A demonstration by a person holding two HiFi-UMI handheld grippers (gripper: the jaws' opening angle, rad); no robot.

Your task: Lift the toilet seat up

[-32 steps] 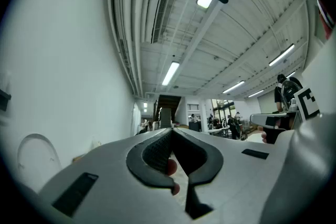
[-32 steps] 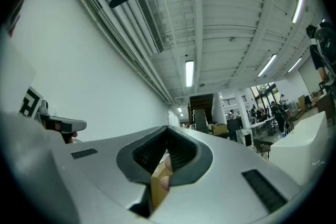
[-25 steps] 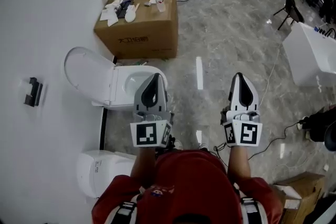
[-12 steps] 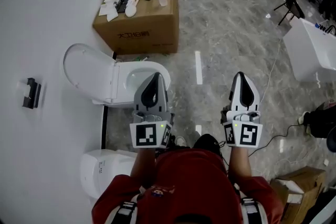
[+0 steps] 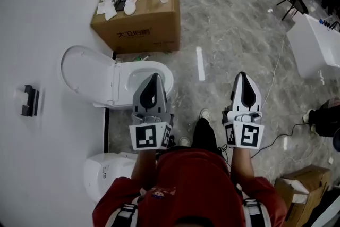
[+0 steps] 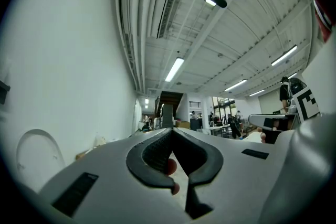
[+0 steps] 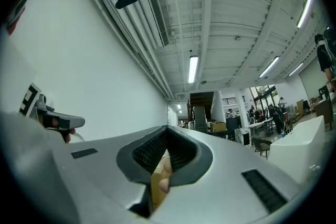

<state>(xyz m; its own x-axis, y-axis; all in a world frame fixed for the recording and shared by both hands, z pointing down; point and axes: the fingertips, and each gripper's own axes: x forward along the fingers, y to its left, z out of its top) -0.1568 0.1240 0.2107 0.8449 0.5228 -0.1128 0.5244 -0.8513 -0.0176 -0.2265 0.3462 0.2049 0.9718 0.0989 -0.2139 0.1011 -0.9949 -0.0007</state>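
In the head view a white toilet (image 5: 139,81) stands against the left wall. Its lid and seat (image 5: 86,75) appear tipped up against the wall, and I cannot tell the two apart. My left gripper (image 5: 154,78) is held in the air over the near right part of the bowl, jaws shut on nothing. My right gripper (image 5: 244,76) hovers over the marble floor well to the right of the toilet, also shut and empty. In the left gripper view the left gripper (image 6: 172,131) points nearly level into the room, as does the right gripper (image 7: 167,130) in the right gripper view.
A cardboard box (image 5: 139,21) with loose parts on top stands beyond the toilet. Another white fixture (image 5: 104,174) sits by the wall near my left side. A black bracket (image 5: 29,101) hangs on the wall. A white basin (image 5: 316,48) and a floor cable (image 5: 276,74) lie at the right.
The toilet and box have slid down and left in the head view as the person walks. A leg and shoe now show between the arms. Both grippers stay shut.
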